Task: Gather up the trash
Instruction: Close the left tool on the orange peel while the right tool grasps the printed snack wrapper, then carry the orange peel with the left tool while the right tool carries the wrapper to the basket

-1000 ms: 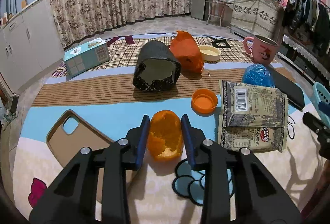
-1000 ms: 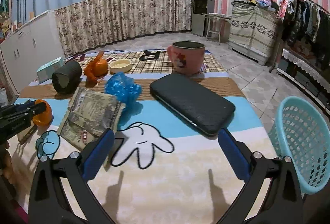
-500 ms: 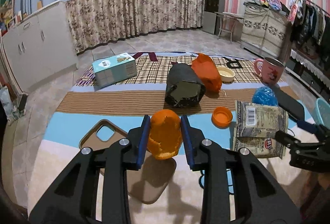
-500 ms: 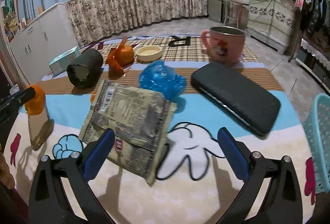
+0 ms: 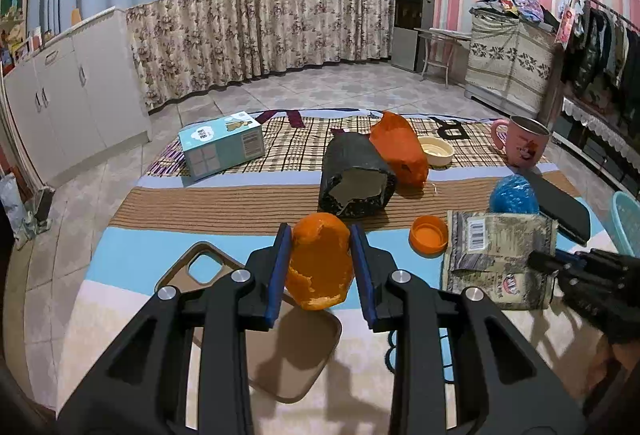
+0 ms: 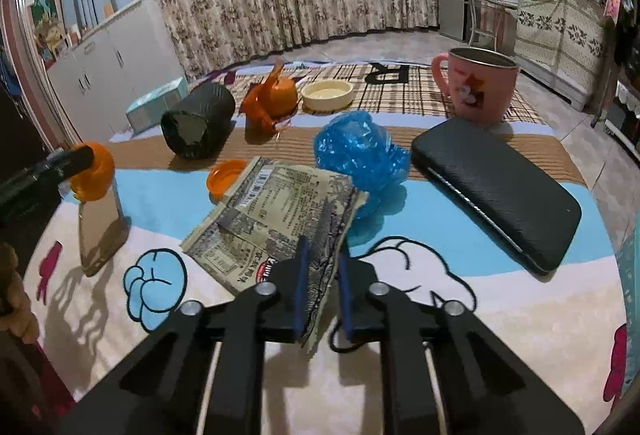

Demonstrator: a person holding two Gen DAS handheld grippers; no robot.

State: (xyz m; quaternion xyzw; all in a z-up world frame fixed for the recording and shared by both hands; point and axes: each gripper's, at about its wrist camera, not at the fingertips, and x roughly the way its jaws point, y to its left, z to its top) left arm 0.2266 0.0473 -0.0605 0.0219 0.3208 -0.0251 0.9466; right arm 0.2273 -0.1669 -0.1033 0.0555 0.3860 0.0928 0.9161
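My left gripper (image 5: pixel 320 231) is shut on a piece of orange peel (image 5: pixel 320 263) and holds it above a tan phone case (image 5: pixel 296 347). In the right wrist view the peel (image 6: pixel 96 175) shows at the far left, in the left gripper's tips. My right gripper (image 6: pixel 322 251) has its jaws closing on the near corner of a crumpled snack wrapper (image 6: pixel 276 211), which stands curled up between the pads. A blue plastic bag (image 6: pixel 360 151), an orange cap (image 6: pixel 226 175) and an orange bag (image 6: pixel 276 97) lie on the mat. A light blue basket (image 5: pixel 628 219) stands at the right edge.
A black roll (image 6: pixel 198 125), a cream bowl (image 6: pixel 328 93), a pink mug (image 6: pixel 478 91) and a black flat case (image 6: pixel 496 191) sit on the cartoon mat. A tissue box (image 5: pixel 222 145) lies at the back left. A person's hand shows at the lower left of the right wrist view.
My right gripper swung left from the black case to the wrapper and its wide jaws came together on the corner. My left gripper lifted the peel off the mat.
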